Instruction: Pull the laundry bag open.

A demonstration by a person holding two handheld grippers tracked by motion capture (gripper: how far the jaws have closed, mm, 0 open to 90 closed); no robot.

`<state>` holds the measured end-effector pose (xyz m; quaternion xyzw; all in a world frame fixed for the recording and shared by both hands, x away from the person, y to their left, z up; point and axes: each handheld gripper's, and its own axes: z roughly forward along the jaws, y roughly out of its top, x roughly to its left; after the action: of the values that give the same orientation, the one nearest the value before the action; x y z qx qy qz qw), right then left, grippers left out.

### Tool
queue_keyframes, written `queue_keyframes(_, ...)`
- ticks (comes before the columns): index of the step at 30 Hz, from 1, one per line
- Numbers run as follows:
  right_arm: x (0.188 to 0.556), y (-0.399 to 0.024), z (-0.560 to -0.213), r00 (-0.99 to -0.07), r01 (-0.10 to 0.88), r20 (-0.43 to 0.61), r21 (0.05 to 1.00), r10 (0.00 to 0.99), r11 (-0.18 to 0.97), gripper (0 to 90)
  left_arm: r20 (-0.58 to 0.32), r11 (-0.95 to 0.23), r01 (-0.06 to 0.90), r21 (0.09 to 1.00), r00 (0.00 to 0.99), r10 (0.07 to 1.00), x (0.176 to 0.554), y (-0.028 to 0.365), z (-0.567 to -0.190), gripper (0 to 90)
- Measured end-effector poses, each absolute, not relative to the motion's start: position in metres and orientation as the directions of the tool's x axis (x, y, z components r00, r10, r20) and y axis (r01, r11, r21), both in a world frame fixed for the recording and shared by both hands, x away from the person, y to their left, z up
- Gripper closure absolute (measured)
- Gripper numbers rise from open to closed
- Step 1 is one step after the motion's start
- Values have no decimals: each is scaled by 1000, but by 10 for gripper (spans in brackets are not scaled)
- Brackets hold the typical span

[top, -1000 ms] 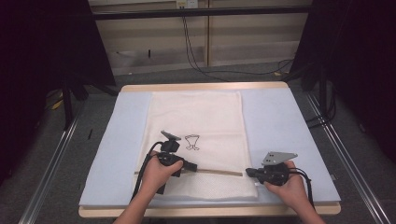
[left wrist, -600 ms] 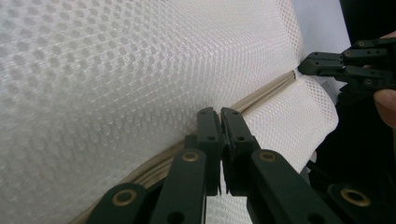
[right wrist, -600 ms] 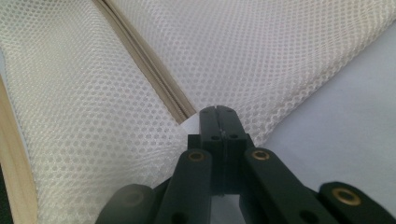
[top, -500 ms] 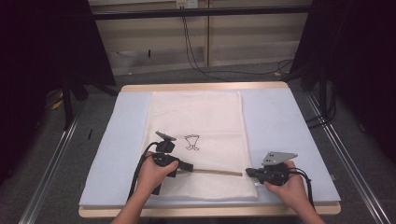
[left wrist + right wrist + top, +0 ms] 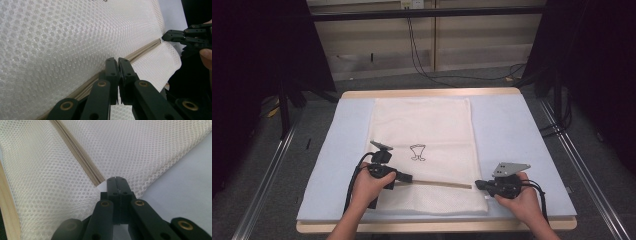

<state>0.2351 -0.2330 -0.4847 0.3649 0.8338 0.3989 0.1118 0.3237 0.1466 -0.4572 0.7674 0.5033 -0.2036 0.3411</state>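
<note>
White mesh bag [image 5: 422, 145] lying flat on the pale blue mat [image 5: 517, 135] of the tabletop [image 5: 432, 93], its beige zipper [image 5: 437, 184] running across the near end, toward 6 o'clock. Left gripper [image 5: 408, 177], jaws pressed together, pinches the zipper at its 9 o'clock end. Right gripper [image 5: 478, 184], jaws likewise closed, grips the bag's edge at the zipper's 3 o'clock end.
</note>
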Motion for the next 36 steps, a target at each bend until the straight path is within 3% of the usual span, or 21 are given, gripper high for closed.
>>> queue_keyframes(36, 236, -234, -485, -709, 522, 111, 746, 696, 413, 900, -660, -229, 924, 306, 379, 649, 324, 174, -454, 873)
